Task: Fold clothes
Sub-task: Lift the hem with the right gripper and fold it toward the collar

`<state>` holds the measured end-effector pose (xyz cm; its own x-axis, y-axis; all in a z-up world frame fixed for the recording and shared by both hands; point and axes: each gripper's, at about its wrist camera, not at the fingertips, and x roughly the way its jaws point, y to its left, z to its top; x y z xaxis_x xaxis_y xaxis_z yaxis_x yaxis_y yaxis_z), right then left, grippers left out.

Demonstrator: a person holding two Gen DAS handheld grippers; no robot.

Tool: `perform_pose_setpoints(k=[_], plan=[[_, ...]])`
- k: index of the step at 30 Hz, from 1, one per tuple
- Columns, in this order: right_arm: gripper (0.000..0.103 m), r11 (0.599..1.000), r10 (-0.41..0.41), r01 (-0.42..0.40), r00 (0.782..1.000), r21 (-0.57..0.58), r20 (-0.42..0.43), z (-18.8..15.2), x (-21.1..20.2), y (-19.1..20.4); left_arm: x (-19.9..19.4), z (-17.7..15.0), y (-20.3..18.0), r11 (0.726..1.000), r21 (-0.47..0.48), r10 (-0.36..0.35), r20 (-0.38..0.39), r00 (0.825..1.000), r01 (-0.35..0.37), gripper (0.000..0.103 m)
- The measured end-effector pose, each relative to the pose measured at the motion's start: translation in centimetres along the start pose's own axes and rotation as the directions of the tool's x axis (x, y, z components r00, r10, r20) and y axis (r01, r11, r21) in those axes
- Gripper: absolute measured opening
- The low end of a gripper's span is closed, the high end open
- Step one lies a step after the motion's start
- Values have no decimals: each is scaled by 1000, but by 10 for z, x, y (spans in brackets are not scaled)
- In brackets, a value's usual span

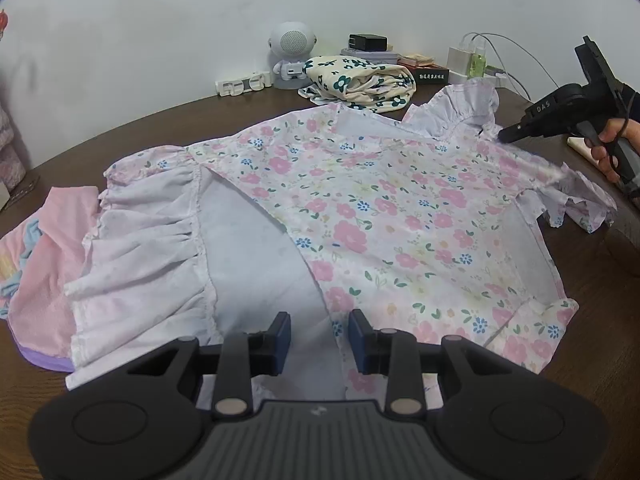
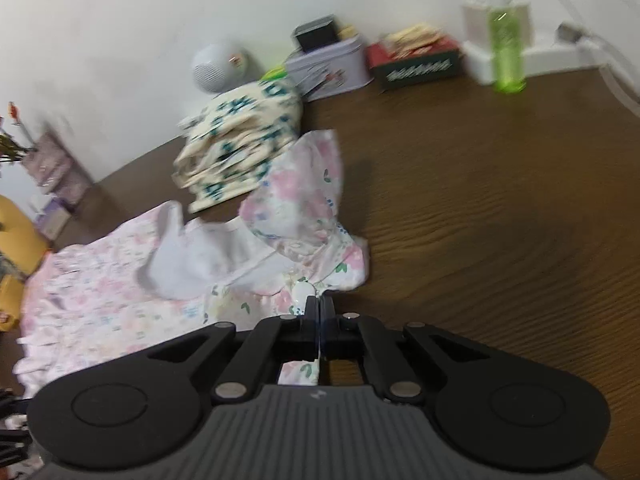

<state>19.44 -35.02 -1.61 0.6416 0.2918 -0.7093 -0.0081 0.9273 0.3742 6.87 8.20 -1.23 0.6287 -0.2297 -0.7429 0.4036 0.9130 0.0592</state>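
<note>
A pink floral dress (image 1: 380,220) lies spread on the brown table (image 1: 600,280), its pale lining and ruffled hem turned up on the left. My left gripper (image 1: 319,340) hovers low over the near edge of the dress, jaws apart, cloth lying under and between them without being pinched. My right gripper (image 2: 320,304) is shut on a thin fold of the dress (image 2: 120,280) near the collar, beside a ruffled sleeve (image 2: 304,200) that stands up. In the left wrist view the right gripper (image 1: 506,135) meets the dress's far right shoulder, held by a hand (image 1: 612,136).
A folded cream garment with green flowers (image 1: 360,80) sits behind the dress. A pink garment (image 1: 44,248) lies at the left. Along the wall stand a white speaker figure (image 1: 290,54), a tin box (image 2: 332,64), a red box (image 2: 416,60), a green bottle (image 2: 508,48) and chargers.
</note>
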Motion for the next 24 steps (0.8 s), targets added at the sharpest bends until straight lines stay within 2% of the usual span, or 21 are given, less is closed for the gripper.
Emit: perform_pose_setpoints(k=[3,5,8,10,12,14,19,20,21,24], plan=[[0,999,-29,28,1000,42,5,4,-4,-13,-1,-1,0,1000,10,7,6,1000,-7,30],[1,998,17,-17,1000,64,-1,4,-6,-18,-1,-1,1,1000,5,4,7,1000,-4,31],[11,992,57,-58,998,109,18,2,-18,-20,-1,-3,4,1000,-2,2,10,1000,-2,31],[18,995,69,-70,997,74,16,-6,-31,-12,-2,-4,4,1000,-4,0,14,1000,0,31],[36,997,78,-79,997,28,10,-17,-43,-2,-2,-4,4,1000,-6,1,16,1000,-1,31],[41,998,66,-66,998,-15,-17,-30,-50,7,-2,-4,3,1000,-5,3,17,1000,-3,31],[39,995,13,-19,998,-103,-57,-56,-54,21,-3,-5,1,1000,-1,14,23,1000,-14,31],[29,992,3,-10,998,-122,-60,-60,-55,24,-3,-6,1,1000,-5,16,24,1000,-15,31],[12,988,-15,4,998,-152,-66,-63,-55,28,-3,-6,1,1000,-7,19,25,1000,-18,31],[10,967,-76,57,995,-247,-68,-66,-56,36,-4,-7,1,1000,-13,29,29,999,-29,31]])
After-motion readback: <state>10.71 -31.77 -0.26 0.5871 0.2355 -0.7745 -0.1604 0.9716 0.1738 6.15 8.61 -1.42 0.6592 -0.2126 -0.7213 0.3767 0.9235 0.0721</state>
